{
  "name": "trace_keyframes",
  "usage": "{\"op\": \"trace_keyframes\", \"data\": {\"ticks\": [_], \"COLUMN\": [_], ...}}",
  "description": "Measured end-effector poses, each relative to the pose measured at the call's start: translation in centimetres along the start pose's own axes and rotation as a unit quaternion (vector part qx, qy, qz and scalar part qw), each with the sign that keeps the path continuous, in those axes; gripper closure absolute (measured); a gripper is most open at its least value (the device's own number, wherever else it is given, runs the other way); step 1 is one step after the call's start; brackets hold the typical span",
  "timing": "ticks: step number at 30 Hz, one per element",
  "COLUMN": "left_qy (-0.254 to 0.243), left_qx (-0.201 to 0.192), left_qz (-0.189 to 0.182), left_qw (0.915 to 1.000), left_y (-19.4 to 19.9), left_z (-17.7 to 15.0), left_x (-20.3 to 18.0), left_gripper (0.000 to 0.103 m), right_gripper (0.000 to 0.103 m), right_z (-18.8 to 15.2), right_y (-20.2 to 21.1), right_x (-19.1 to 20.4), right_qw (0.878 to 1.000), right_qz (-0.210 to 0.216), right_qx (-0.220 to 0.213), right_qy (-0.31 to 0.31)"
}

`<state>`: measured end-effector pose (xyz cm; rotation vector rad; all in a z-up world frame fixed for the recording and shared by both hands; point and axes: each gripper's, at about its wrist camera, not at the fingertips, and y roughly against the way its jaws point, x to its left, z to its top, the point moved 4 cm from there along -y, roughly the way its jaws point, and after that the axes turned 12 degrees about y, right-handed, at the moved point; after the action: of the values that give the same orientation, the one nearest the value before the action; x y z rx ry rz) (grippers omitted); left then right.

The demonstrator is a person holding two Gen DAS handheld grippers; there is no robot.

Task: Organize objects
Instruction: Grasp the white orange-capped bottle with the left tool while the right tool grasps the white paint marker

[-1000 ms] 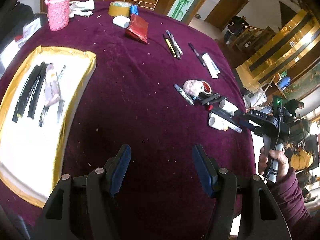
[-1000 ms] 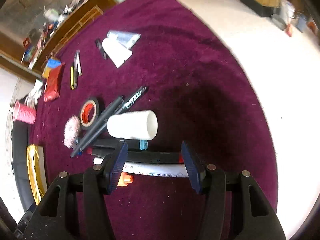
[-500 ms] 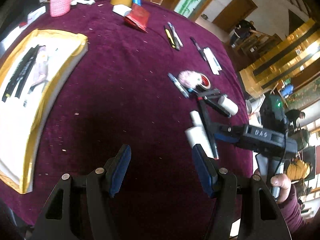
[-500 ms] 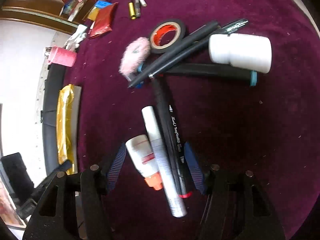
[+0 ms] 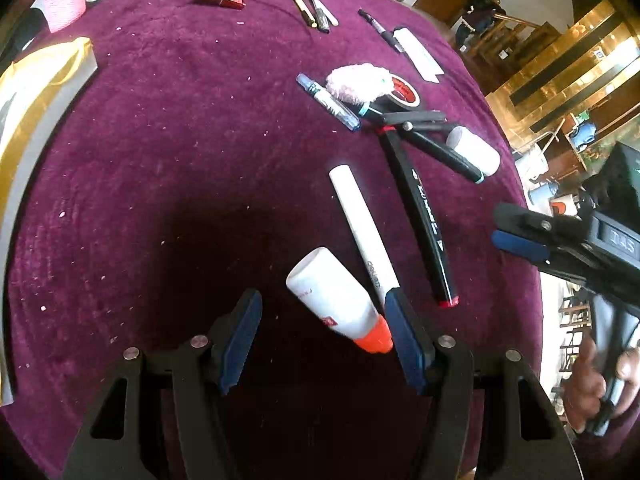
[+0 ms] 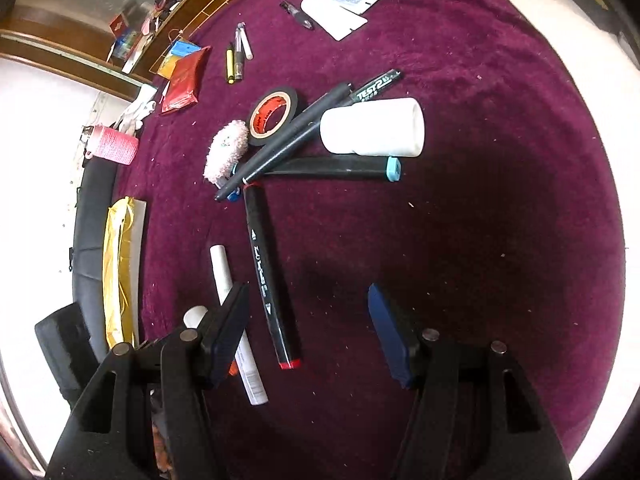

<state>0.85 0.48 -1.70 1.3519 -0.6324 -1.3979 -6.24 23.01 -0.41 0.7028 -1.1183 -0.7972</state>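
Left wrist view: the left tool (image 5: 322, 334) hangs low over the purple counter (image 5: 168, 152), released, its jaws wide and holding nothing. A white glue bottle (image 5: 336, 302) with an orange cap lies between the blue pads, nearer the right-hand one, at lower centre of the frame. Just beside it a white pen (image 5: 362, 232) slants up the frame, and next to that a black marker (image 5: 422, 220) with a red end. Further up sits a heap: a white jar (image 5: 474, 150), a tape roll (image 5: 402, 92), a pink puff (image 5: 356, 82). The gold tray (image 5: 48, 84) shows at the left edge. The right tool (image 5: 516, 240) comes in from the right edge, well apart from the pens; from here I cannot tell how it stands.

Right wrist view: the right tool (image 6: 308, 332) is released too, jaws wide and empty. The marker (image 6: 268, 276) lies between them, towards the left pad; the pen (image 6: 236, 320) passes behind that pad, and the bottle (image 6: 196, 316) only peeps out at lower left. The jar (image 6: 372, 126) and tape (image 6: 274, 114) are up at centre.

It looks like the picking step, with the left tool lined up on the bottle. Next it would need to drop, centre the bottle's body between the pads, and close without catching the pen.
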Motion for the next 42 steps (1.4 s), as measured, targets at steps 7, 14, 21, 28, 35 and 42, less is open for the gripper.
{"op": "trace_keyframes", "data": {"ticks": [7, 14, 21, 28, 35, 42], "left_qy": [-0.034, -0.036, -0.085, -0.025, -0.032, -0.030], "left_qx": [-0.013, -0.019, -0.049, -0.060, -0.087, -0.117], "left_qz": [0.012, 0.045, 0.039, 0.004, -0.001, -0.018], "left_qw": [0.9993, 0.9982, 0.9944, 0.9979, 0.9957, 0.9926], "left_y": [0.9, -0.1, 0.4, 4.8, 7.5, 10.6], "left_z": [0.2, 0.2, -0.8, -0.4, -0.4, 0.6], "left_x": [0.3, 0.0, -0.5, 3.8, 5.7, 7.6], "left_gripper": [0.066, 0.049, 0.067, 0.078, 0.080, 0.080], "right_gripper": [0.042, 0.042, 0.042, 0.042, 0.042, 0.090], "right_z": [0.4, 0.6, 0.4, -0.6, -1.5, -2.1], "right_y": [1.3, 0.9, -0.4, -2.7, -6.7, -8.7], "right_x": [0.9, 3.7, 6.6, 10.2, 12.6, 11.9], "right_qw": [0.999, 0.998, 0.995, 0.988, 0.969, 0.953], "right_qz": [-0.015, -0.003, -0.002, -0.011, -0.093, -0.178], "right_qx": [-0.019, -0.021, -0.008, 0.015, 0.039, 0.035], "right_qy": [0.028, 0.062, 0.097, 0.155, 0.227, 0.243]}}
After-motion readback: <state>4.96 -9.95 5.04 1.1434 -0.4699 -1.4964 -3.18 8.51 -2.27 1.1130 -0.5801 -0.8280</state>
